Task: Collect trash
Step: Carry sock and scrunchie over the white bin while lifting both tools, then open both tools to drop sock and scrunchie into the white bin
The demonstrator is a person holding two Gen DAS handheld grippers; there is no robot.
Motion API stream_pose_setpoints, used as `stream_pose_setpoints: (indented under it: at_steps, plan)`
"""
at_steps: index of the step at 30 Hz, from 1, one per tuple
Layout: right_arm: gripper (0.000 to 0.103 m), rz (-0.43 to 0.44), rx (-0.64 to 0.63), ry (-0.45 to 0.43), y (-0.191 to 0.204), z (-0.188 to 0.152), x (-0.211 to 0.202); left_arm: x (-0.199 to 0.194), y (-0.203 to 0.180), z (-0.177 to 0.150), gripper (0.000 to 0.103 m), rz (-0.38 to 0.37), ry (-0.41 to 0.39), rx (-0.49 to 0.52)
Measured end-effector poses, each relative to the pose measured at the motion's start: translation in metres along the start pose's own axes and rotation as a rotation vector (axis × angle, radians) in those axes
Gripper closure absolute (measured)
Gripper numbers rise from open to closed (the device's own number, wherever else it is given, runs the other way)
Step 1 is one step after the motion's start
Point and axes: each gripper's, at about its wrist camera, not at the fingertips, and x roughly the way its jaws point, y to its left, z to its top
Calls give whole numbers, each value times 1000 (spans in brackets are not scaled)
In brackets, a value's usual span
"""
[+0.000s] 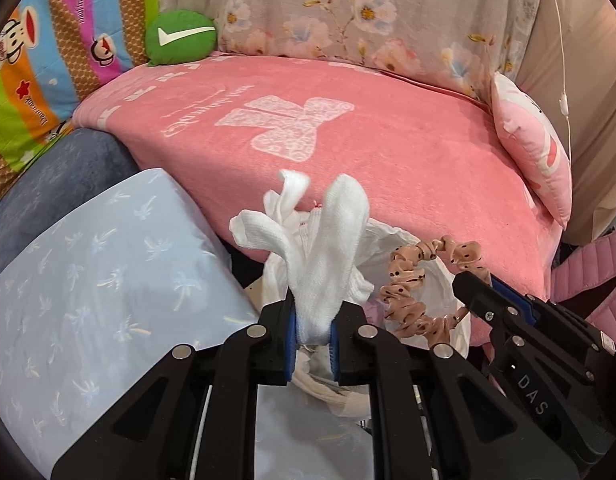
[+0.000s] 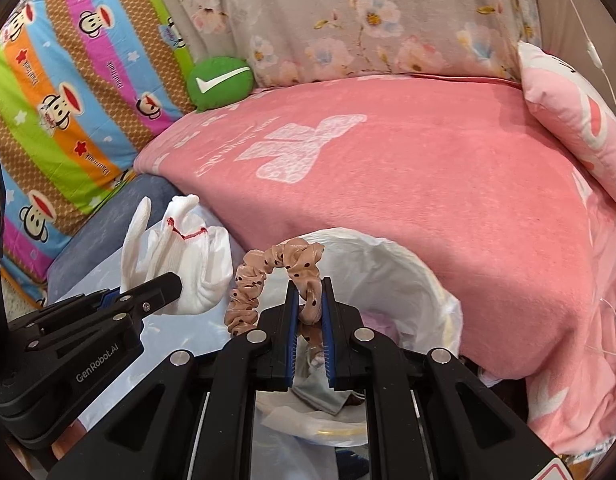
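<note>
My left gripper (image 1: 314,334) is shut on a white knitted glove (image 1: 328,240), whose fingers stick up above the jaws. My right gripper (image 2: 310,308) is shut on a peach scrunchie with black dots (image 2: 264,276). Both hang just over a bin lined with a white plastic bag (image 2: 388,272), in front of the pink blanket's edge. In the left wrist view the right gripper (image 1: 474,286) comes in from the right with the scrunchie (image 1: 412,300) looping from it. In the right wrist view the left gripper (image 2: 164,284) holds the glove (image 2: 180,248) at the left.
A pink blanket (image 1: 348,132) covers the bed behind the bin. A pale blue pillow (image 1: 88,280) lies at the left, a green round cushion (image 1: 180,36) and a striped cartoon pillow (image 1: 40,60) farther back. A pink pillow (image 1: 536,152) leans at the right. A white cord (image 1: 560,60) hangs there.
</note>
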Motion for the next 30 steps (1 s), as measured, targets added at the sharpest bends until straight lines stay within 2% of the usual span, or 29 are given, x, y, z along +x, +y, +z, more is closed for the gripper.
stream_pose_setpoints:
  at_steps: [7,8,10,13,30]
  plan:
    - [93,-14,19,0,-14,1,2,9,-15,3,87,-16,27,12]
    - [92,-15,20,1,-14,0,2,10,-15,3,83,-11,31,9]
    - [92,-14,19,3,-15,0,3,10,-14,3,69,-6,31,1]
    - [92,-13,16,5,-13,0,5,9,-13,3,58,11,21,-3]
    - [80,-5,-12,10,2,0,14,10,6,-2,47,44,18,-41]
